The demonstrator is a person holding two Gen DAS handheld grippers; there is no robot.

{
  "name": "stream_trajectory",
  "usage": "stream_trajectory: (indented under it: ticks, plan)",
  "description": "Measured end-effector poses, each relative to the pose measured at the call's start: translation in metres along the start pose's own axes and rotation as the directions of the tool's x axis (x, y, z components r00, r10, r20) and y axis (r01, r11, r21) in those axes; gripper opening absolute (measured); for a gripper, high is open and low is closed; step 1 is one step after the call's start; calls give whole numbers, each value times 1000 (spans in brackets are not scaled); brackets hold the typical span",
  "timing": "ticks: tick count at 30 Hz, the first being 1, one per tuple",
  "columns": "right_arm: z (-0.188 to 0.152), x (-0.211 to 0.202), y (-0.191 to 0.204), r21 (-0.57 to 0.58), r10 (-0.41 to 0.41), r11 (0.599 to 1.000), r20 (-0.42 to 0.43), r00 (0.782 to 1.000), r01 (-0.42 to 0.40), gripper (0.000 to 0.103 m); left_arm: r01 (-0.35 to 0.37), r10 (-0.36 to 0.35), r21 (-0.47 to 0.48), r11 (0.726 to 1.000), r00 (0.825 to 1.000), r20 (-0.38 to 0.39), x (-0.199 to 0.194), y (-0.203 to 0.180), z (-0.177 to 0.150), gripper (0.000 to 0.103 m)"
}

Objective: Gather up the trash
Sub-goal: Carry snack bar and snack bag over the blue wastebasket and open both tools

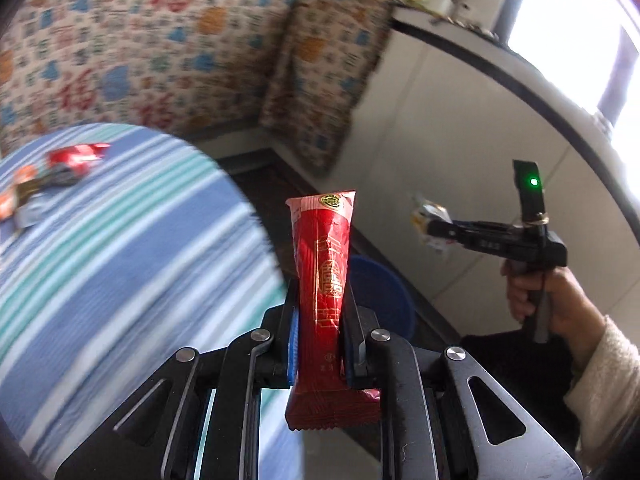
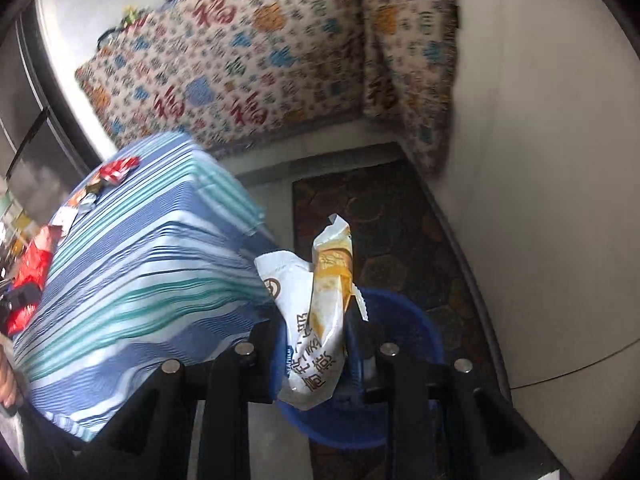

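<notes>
My left gripper (image 1: 320,312) is shut on a long red snack wrapper (image 1: 326,280) that stands upright between the blue pads. A blue bin (image 1: 386,300) shows on the floor just behind it. My right gripper (image 2: 314,320) is shut on a crumpled white and yellow wrapper (image 2: 320,320), held over the blue bin (image 2: 404,320). The left wrist view also shows the right gripper (image 1: 430,229) from the side, carrying that wrapper (image 1: 430,216), with a hand (image 1: 548,300) on its handle. Several more wrappers (image 1: 60,168) lie on the striped tablecloth (image 1: 120,260).
A striped table (image 2: 140,272) stands left of the bin. Behind it is a sofa under a patterned cover (image 2: 240,60). A dark patterned rug (image 2: 400,240) lies on the floor beside a white wall (image 2: 540,200). Red packets (image 2: 30,276) sit at the table's left edge.
</notes>
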State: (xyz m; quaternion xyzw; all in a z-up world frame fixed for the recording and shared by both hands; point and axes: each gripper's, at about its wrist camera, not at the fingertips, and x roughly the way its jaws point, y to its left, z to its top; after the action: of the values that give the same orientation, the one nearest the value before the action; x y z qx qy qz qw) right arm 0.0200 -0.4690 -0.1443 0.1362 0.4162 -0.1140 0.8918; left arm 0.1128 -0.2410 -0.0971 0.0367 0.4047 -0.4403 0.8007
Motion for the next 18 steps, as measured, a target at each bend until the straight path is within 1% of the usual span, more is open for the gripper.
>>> stream_trajectory:
  ticks: [2,4,6,8,10,12,18]
  plan:
    - [-7,6,-21,55,-24,998,-37,999,26,26,30,-30,21,999,999,-30,30,-22,3,15]
    - [-7,7,-33,78,-12,997,-45,999,15,26,50,-48,30,998,997,-52,60,-40,5,15]
    - [-7,10,-42,86,-23,996,-54,998,27,26,54,-52,33,998,996,-75,88,-51,6,15]
    - [-8,14,-54,136,-15,990,-70,997,24,26,61,-58,28,998,993,-98,109,-56,5,16]
    - [-9,19,-64,194,16,981,-84,996,1,26,65,-62,18,998,991,-117,127,-59,4,16]
    - [-11,23,-70,218,26,976,-97,995,-4,26,70,-69,7,998,989,-129,143,-61,6,16]
    - [-17,32,-78,245,19,969,-143,990,17,27,76,-76,-1,997,984,-163,180,-70,9,16]
